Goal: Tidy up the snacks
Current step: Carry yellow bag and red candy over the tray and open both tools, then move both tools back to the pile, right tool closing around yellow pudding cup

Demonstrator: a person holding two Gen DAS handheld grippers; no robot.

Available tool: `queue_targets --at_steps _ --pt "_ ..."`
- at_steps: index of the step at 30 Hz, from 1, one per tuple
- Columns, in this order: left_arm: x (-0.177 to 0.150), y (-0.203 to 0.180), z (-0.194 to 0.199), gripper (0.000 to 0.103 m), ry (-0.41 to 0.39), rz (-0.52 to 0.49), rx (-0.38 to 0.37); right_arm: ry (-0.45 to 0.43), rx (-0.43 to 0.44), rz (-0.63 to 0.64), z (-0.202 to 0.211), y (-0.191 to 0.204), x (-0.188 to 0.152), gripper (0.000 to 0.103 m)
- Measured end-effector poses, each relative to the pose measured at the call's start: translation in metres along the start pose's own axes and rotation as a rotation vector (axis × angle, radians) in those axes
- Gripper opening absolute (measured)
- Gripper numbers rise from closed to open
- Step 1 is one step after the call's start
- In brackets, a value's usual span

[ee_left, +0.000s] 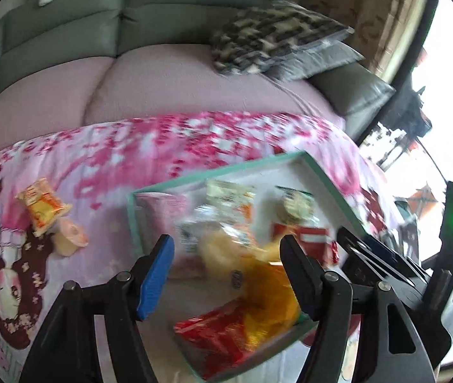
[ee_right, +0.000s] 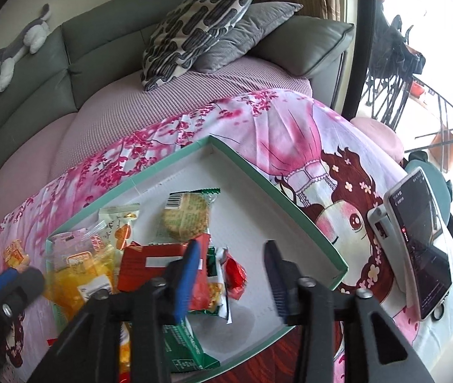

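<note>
A shallow white box with a teal rim [ee_right: 277,185] [ee_left: 226,169] lies on the pink printed cloth and holds several wrapped snacks: a yellow bag [ee_right: 76,277] [ee_left: 258,281], a red pack [ee_right: 149,260] [ee_left: 316,239], a round biscuit in a green wrapper [ee_right: 185,217] [ee_left: 296,206]. My left gripper [ee_left: 226,255] is open and empty above the box's snacks. My right gripper [ee_right: 233,268] is open and empty over the box's near part. An orange snack packet [ee_left: 42,206] and a peach jelly cup [ee_left: 70,239] lie on the cloth left of the box.
A phone on a stand [ee_right: 418,239] sits at the table's right edge. A green sofa with a pink cover [ee_right: 114,105] and patterned cushions [ee_right: 194,28] stands behind. A window and balcony railing [ee_right: 418,79] are on the right.
</note>
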State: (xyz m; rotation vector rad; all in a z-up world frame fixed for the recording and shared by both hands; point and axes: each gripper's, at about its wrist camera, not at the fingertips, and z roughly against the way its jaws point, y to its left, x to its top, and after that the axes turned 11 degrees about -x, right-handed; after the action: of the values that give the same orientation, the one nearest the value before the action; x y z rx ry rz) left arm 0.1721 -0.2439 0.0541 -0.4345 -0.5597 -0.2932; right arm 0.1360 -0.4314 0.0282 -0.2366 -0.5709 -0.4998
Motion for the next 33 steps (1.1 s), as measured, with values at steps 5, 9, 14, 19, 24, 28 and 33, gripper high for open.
queue_targets --at_steps 5,9,14,19,24,28,33 --pt "0.003 0.044 0.004 0.093 -0.032 0.112 0.125 -0.013 0.004 0.031 0.007 0.013 0.001 0.074" --pt "0.002 0.082 0.009 0.093 -0.058 0.199 0.238 -0.036 0.043 0.060 0.016 0.028 0.003 0.095" --pt "-0.004 0.132 0.026 0.093 -0.084 0.313 0.348 -0.070 0.098 0.101 0.030 0.051 0.003 0.103" --pt "-0.011 0.166 0.042 0.093 -0.096 0.379 0.416 -0.088 0.157 0.130 0.042 0.076 0.000 0.103" --pt "-0.016 0.186 0.054 0.102 -0.106 0.416 0.417 -0.100 0.195 0.174 0.053 0.105 -0.006 0.103" --pt "-0.018 0.198 0.063 0.103 -0.113 0.421 0.413 -0.102 0.241 0.194 0.060 0.125 -0.012 0.103" --pt "-0.022 0.217 0.083 0.103 -0.143 0.436 0.409 -0.092 0.292 0.220 0.066 0.156 -0.022 0.103"
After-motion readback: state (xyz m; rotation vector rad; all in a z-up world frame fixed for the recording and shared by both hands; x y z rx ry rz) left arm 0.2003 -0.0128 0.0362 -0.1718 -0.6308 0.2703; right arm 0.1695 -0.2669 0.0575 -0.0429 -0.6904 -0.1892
